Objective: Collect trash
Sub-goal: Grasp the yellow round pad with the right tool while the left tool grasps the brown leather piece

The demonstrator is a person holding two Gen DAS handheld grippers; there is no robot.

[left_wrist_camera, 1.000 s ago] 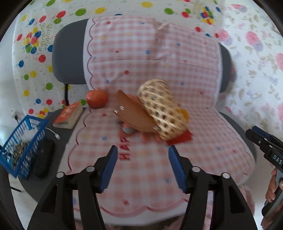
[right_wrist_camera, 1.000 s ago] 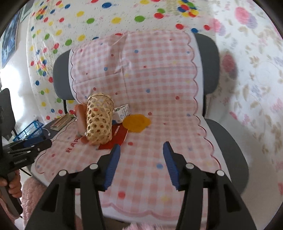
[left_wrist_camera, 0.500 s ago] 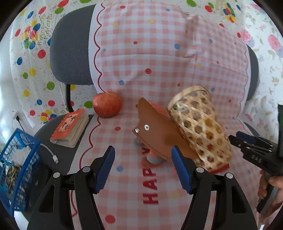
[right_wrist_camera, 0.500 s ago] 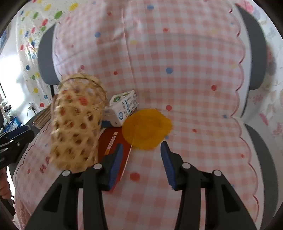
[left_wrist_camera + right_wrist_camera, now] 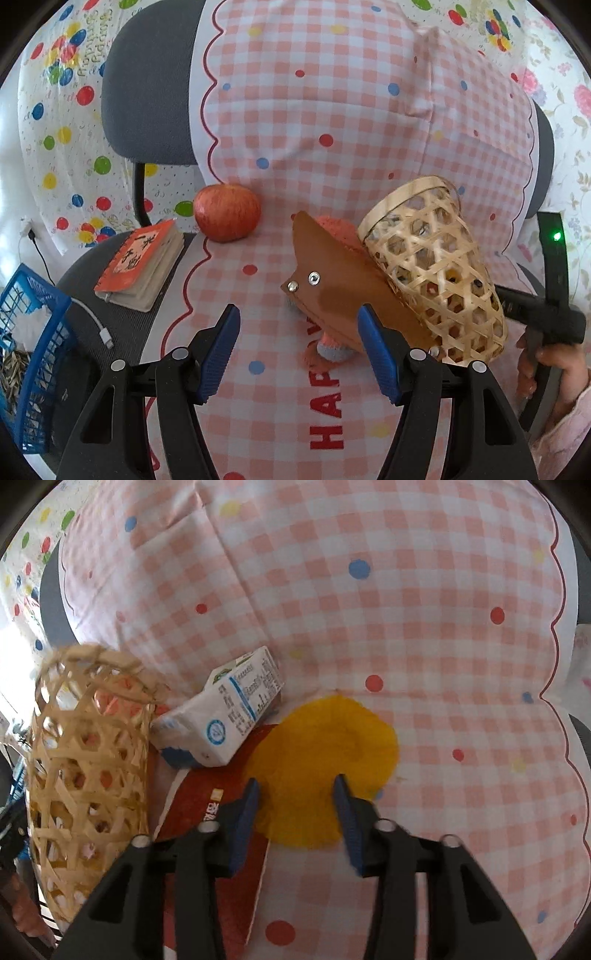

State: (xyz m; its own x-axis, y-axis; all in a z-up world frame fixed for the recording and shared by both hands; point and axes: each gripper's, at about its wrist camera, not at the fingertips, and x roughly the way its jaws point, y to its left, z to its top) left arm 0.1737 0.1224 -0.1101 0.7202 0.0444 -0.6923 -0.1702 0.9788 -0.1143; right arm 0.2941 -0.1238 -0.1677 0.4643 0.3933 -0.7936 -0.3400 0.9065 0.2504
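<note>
A flat yellow paper piece [image 5: 325,764] lies on the pink checked cloth [image 5: 424,664]. My right gripper [image 5: 295,794] hangs over its near half, jaws closing with the yellow piece between them; the pads do not press on it. A white milk carton [image 5: 221,716] and a red wrapper [image 5: 207,812] lie just left of it. A woven bamboo basket [image 5: 432,273] lies tilted on the seat, beside a brown leather pouch [image 5: 340,295] over an orange knitted item [image 5: 332,229]. My left gripper [image 5: 299,347] stands open just short of the pouch, holding nothing.
A red apple [image 5: 227,212] sits at the seat's back left. An orange-covered book [image 5: 142,264] and a white cable [image 5: 96,328] lie on the grey chair seat. A blue mesh bin [image 5: 33,350] with scraps stands at the far left. A hand [image 5: 546,373] holds the other gripper at right.
Both grippers moved in closer to the seat and lower. The right one came down over the yellow piece while its jaws narrowed. The left one closed in on the pouch and basket.
</note>
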